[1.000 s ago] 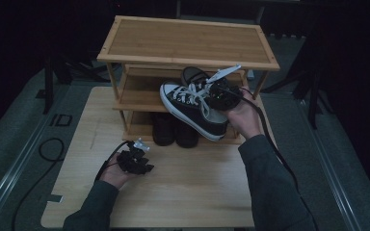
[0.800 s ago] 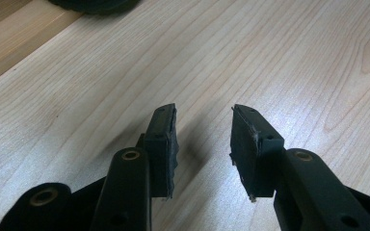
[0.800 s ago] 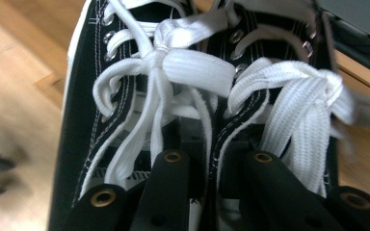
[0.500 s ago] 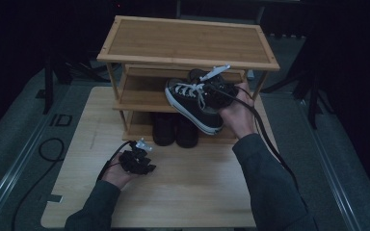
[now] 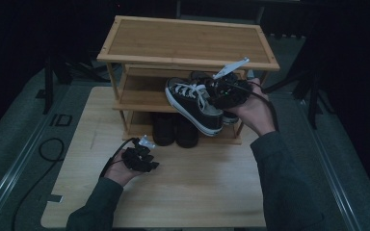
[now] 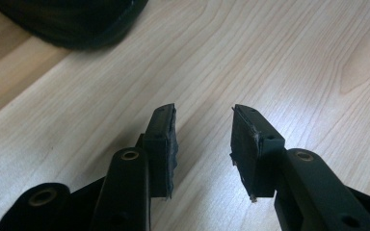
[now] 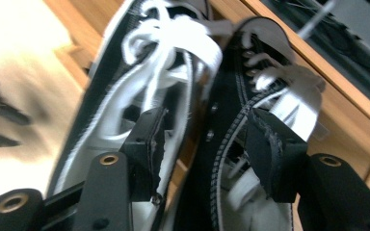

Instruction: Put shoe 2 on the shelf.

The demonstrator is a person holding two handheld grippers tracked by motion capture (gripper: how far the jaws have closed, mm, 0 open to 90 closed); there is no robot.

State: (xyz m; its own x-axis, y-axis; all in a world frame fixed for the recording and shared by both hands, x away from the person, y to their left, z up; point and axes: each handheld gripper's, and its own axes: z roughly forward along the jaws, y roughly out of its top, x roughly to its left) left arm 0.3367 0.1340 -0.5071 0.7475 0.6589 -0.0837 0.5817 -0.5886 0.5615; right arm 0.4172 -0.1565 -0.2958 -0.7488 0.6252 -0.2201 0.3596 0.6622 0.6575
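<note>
The right gripper (image 5: 221, 91) holds a black sneaker (image 5: 192, 103) with white laces and a white sole edge, its jaws closed on the sneaker's collar: in the right gripper view one jaw sits inside the shoe opening by the laces and the other outside the black canvas wall (image 7: 221, 144). In the high view the sneaker hangs tilted, toe pointing left and down, in front of the middle shelf (image 5: 139, 91) of a bamboo shoe rack (image 5: 188, 43), its heel end near the rack's right front post (image 5: 243, 122). The sole's white edge overlaps the front lip of the middle shelf, and whether it touches the lip cannot be told. A second sneaker (image 5: 200, 77) lies just behind it on that shelf, close under the top board, so headroom there is tight; the left half of the middle shelf is bare wood. On the bottom shelf a pair of dark shoes (image 5: 176, 130) stands side by side, toes at the front edge. The left gripper (image 5: 142, 159) rests low over the worktop (image 5: 197, 192), in front of the rack and well apart from the held sneaker; in the left gripper view its jaws stand moderately apart with nothing between them, bare wood grain beneath and a dark shoe toe (image 6: 72, 21) at the upper left. The worktop in front of the rack lies open to its near edge.
</note>
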